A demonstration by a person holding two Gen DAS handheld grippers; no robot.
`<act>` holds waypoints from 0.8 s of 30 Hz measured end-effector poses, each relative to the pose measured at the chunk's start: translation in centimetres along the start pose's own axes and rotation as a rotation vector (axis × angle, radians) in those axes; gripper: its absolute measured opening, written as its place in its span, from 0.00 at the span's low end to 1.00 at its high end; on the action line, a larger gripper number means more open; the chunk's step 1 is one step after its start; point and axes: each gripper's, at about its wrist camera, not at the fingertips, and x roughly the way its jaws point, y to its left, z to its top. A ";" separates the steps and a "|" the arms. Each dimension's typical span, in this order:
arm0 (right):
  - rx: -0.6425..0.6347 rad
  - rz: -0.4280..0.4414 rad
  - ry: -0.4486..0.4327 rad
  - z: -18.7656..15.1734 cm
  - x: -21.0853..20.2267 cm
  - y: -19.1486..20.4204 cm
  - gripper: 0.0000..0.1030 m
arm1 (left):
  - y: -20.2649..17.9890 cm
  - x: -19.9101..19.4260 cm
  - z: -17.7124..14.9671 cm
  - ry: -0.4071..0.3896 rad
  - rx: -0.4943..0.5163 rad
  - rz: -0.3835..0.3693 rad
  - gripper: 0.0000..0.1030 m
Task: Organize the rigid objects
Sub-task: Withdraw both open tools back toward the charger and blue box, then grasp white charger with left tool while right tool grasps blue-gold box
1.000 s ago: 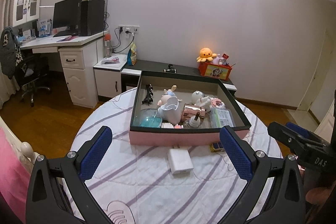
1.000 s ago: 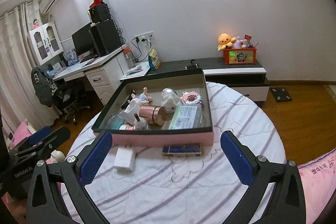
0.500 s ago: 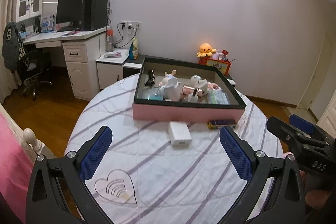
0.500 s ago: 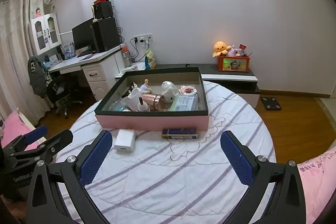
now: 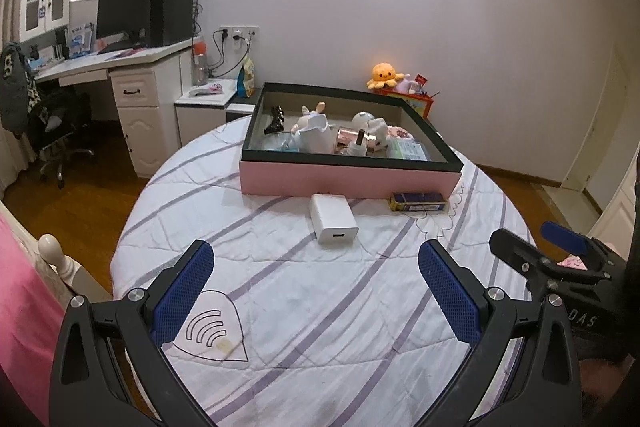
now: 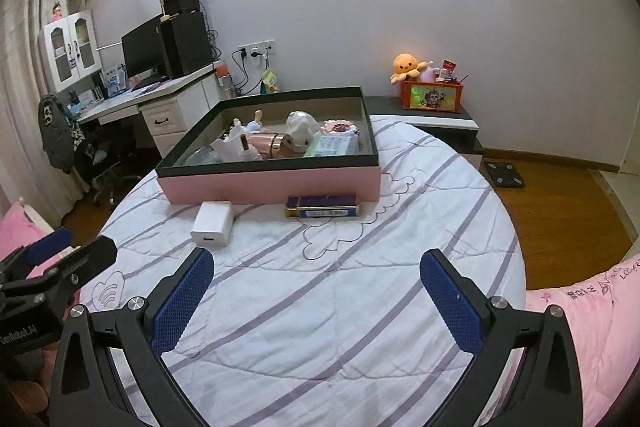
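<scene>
Both the left gripper (image 5: 316, 281) and the right gripper (image 6: 318, 285) are hovering wide and empty over the round table (image 6: 460, 211), so whichever is probably going for the white charger (image 5: 333, 219) or the flat blue box (image 6: 322, 207) lying just beside the pink tray (image 6: 272, 183) should be squaring up low.

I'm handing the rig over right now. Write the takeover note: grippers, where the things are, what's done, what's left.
Left gripper: open, empty, above the near part of the bedspread.
Right gripper: open, empty, likewise held back from the things.
Pink box: far side of the bedspread, already holds several small items.
White charger: on the bedspread just in front of the box, outside it.
Blue pack: to the charger's right, lying along the box's front wall, also outside.
Done: most items are boxed.
Left: probably the charger and the pack go into the box.
</scene>
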 end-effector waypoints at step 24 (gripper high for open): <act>0.036 0.001 0.211 3.4 12.2 -2.4 1.00 | -1.1 15.4 0.9 0.273 0.017 0.020 0.98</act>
